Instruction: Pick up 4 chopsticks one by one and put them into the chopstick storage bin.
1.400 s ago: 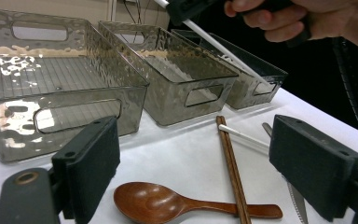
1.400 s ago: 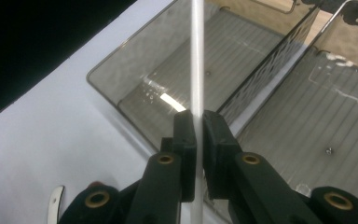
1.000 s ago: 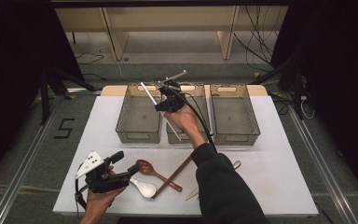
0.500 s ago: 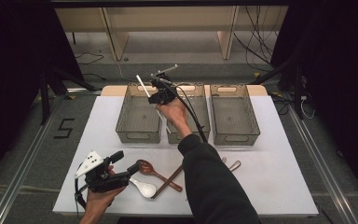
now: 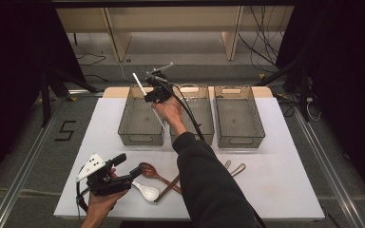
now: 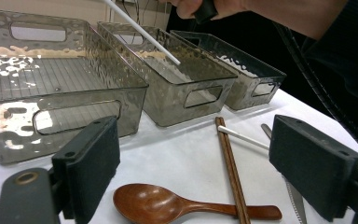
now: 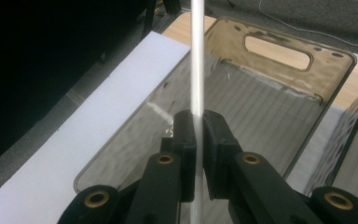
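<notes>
High view: we hold the right tool clamped on a white chopstick over the left bin; lower it flat inside. Left gripper view: left tool stands apart, empty. Right gripper view: chopstick pinched mid-shaft above that bin; release low.

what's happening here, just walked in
A person is working at a white table with a gripper in each hand. The right gripper is shut on a white chopstick, held above the left-hand bin of three clear grey bins. The left gripper is open, low near the table's front by a brown wooden spoon, a white spoon, brown chopsticks and another white chopstick.
</notes>
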The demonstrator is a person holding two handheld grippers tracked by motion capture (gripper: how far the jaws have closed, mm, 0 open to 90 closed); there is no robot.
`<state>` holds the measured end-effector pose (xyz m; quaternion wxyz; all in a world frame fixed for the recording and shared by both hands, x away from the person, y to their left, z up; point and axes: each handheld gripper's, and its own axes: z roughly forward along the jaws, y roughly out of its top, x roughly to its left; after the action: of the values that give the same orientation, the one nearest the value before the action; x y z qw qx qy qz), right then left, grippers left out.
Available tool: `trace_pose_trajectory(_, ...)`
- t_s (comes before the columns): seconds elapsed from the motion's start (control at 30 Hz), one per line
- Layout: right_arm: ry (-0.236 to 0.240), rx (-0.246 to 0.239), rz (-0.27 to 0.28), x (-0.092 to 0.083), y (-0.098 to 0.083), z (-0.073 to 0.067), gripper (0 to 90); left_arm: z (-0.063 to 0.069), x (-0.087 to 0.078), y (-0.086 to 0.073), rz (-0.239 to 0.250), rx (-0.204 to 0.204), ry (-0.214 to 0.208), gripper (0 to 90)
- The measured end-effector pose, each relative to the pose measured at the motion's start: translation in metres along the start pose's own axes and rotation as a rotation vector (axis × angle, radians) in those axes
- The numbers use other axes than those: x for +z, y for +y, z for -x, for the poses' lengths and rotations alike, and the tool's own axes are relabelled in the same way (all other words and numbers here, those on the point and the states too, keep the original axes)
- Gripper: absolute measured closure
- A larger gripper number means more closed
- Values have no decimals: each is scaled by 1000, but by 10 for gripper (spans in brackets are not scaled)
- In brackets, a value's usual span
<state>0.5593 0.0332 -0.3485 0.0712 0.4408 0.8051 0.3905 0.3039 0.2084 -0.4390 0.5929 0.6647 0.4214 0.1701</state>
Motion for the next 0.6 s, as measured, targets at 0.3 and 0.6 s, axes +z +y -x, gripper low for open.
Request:
trace_pose_trajectory(0.3,-12,2,10,9,3,-2,851,0,0,0,-3,9,-1,157)
trace_pose_trajectory(0.6,-13,12,7,18,1,-2,851,1,-1,0,-2,9,-1,157)
